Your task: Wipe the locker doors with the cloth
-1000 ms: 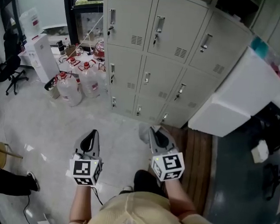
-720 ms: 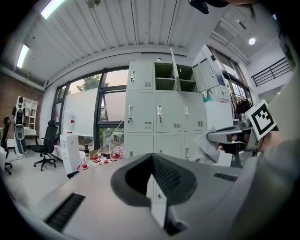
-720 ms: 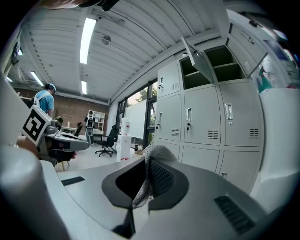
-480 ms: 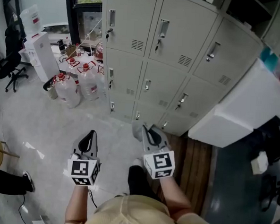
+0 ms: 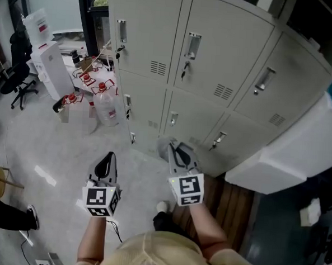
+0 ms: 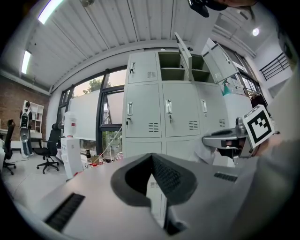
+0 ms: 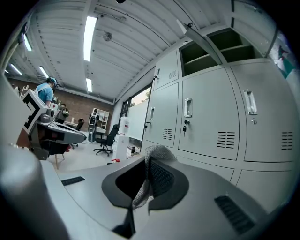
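Right gripper (image 5: 174,152), lower centre, points at smooth grey locker doors (image 5: 227,54), jaws clamped on coarse-knit grey cloth (image 7: 158,153); left gripper (image 5: 110,158) alongside, jaws closed together

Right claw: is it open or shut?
Shut. The right claw pinches the grey cloth, which bunches out past its tips.

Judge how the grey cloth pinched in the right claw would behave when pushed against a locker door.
Probably floppy: the cloth bunches above the right claw and droops below its shut jaws. Likely light, since a thin pinch holds it. Its knitted-looking weave should drag rather than slide on the smooth locker door.
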### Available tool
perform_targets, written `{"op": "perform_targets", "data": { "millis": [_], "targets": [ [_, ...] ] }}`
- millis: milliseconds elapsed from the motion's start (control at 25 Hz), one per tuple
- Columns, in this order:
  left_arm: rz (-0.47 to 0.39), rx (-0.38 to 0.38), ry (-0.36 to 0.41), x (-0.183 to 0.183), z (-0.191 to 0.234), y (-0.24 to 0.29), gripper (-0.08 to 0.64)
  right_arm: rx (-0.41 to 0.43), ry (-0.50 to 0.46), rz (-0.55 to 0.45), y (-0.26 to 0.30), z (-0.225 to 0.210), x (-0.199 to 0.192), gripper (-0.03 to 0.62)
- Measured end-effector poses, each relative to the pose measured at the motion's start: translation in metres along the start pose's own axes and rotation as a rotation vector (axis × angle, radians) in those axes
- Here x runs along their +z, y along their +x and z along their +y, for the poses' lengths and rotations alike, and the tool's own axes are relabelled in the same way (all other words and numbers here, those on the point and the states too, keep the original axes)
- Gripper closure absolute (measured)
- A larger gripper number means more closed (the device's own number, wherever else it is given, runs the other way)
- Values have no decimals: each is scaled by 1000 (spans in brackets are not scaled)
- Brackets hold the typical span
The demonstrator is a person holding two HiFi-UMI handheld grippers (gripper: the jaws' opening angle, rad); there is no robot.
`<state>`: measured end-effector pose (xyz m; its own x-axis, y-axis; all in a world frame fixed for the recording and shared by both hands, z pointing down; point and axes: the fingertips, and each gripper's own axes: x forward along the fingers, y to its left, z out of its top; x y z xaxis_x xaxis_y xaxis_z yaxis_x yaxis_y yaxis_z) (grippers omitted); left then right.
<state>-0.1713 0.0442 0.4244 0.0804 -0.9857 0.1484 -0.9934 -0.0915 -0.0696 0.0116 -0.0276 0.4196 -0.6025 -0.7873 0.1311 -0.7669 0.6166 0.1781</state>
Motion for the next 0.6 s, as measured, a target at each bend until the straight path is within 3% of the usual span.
{"op": "perform_targets", "data": {
  "millis": [600],
  "targets": [
    [-9,50,-17,13,-7,113,558,79,-34,14,107,-68,-16,588]
  ]
}}
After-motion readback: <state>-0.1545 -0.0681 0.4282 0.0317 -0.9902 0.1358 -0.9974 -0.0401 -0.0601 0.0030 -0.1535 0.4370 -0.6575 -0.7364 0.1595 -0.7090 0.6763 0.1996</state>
